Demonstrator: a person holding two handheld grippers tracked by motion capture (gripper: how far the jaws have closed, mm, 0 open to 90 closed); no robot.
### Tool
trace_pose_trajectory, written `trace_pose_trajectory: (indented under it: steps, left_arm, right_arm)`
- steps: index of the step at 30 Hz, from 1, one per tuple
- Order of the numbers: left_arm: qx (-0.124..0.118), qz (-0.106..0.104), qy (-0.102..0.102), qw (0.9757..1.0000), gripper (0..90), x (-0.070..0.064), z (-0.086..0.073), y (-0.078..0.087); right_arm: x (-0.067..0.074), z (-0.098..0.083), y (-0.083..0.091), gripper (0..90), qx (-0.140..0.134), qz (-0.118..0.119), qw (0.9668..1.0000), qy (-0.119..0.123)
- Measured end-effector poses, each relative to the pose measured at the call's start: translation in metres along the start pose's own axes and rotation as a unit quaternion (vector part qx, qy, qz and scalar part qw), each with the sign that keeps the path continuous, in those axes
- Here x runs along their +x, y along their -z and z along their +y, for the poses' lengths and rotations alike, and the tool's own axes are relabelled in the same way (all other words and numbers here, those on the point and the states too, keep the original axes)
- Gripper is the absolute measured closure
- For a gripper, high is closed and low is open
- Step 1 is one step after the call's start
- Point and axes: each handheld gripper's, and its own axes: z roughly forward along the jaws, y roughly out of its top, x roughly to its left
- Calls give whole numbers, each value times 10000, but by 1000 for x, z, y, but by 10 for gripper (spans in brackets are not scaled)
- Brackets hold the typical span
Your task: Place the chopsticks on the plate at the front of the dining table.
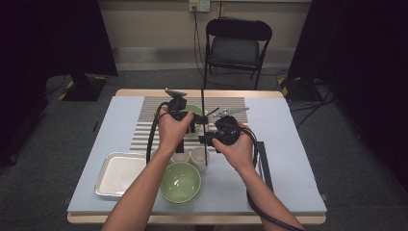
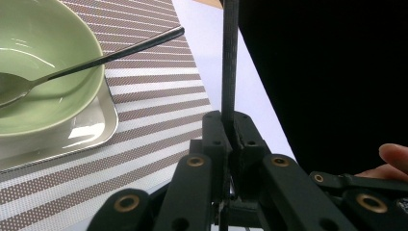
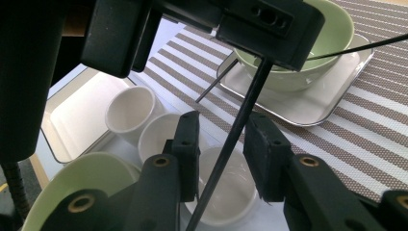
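Observation:
A thin black stick [image 1: 203,101] stands upright over the table's middle. My left gripper [image 1: 201,119] reaches in from the left and is shut on the stick [image 2: 230,57]; in the left gripper view its jaws pinch the stick near its lower part. My right gripper [image 1: 204,139] comes in from the right, just below the left one. In the right gripper view the stick [image 3: 240,120] runs between the right gripper's [image 3: 221,149] jaws with a gap on each side, so it is open. The left gripper [image 3: 264,29] looms just above.
A green bowl [image 2: 43,72] holding a dark-handled spoon [image 2: 115,53] sits on a silver tray [image 2: 91,130] on the striped mat [image 1: 149,120]. White cups [image 3: 130,110] stand below the grippers. A second green bowl [image 1: 180,183] and another silver tray [image 1: 120,173] sit near the front edge.

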Motion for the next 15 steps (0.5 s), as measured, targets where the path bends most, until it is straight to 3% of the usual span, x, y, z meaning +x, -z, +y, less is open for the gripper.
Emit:
trace_pose_trajectory:
  steps: [5,10,15]
  left_arm:
    - [29,78,-30,10000,860,-1,-1,-3]
    - [16,-29,28,10000,860,0,0,0]
    - [37,-65,61,10000,859,-1,2,5]
  right_arm:
    - [2,0,-1,655,79,6,10000,43]
    - [-1,1,0,633,4,66,10000,41]
    - [-5,0,3,541,-92,-181,9998,87]
